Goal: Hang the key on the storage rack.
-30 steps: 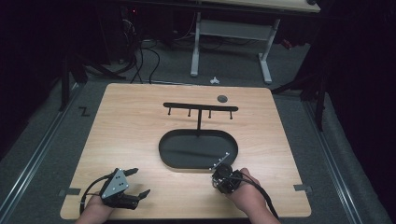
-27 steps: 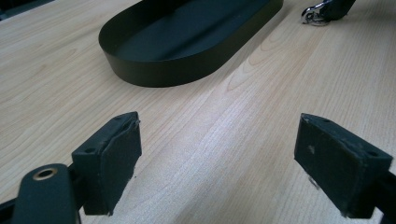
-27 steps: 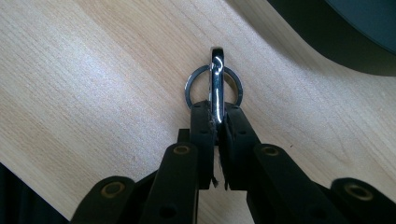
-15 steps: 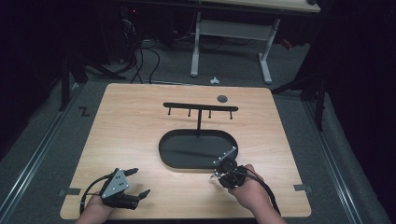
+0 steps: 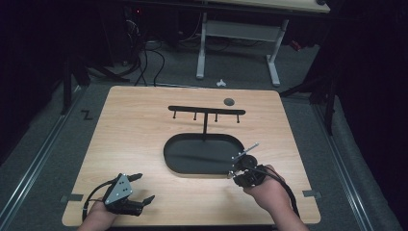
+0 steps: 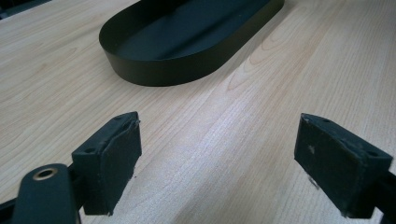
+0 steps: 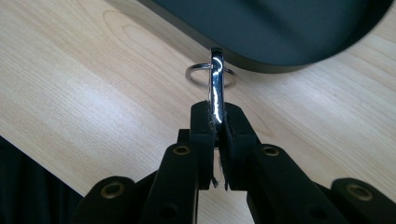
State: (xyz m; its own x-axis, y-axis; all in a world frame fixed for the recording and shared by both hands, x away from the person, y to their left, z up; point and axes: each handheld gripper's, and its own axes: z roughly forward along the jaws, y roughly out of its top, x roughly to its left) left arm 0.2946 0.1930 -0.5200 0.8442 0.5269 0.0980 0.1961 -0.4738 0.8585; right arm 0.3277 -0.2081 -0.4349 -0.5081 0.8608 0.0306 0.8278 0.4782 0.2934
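My right gripper [image 5: 239, 165] is shut on a shiny metal key [image 7: 216, 79], which has a thin wire ring [image 7: 195, 70] at its far end. In the high view the key [image 5: 246, 151] sticks out up and to the right, over the near right end of the black oval tray [image 5: 178, 163]. The tray's wall [image 7: 280, 28] lies just beyond the key. A black T-shaped hook rack [image 5: 206, 110] stands at the tray's far edge. My left gripper [image 5: 143, 187] rests open at the table's near left, with bare wood between its pads [image 6: 116, 154].
A small dark round disc [image 5: 229, 101] lies near the table's far edge. The tray [image 6: 163, 70] sits ahead of the left gripper. The wooden table [image 5: 134, 139] is bare on its left half. Cables and a desk frame stand on the floor beyond.
My right gripper has moved slightly forward toward the tray and tilted, so the key now points up and away. The left gripper has stayed where it was.
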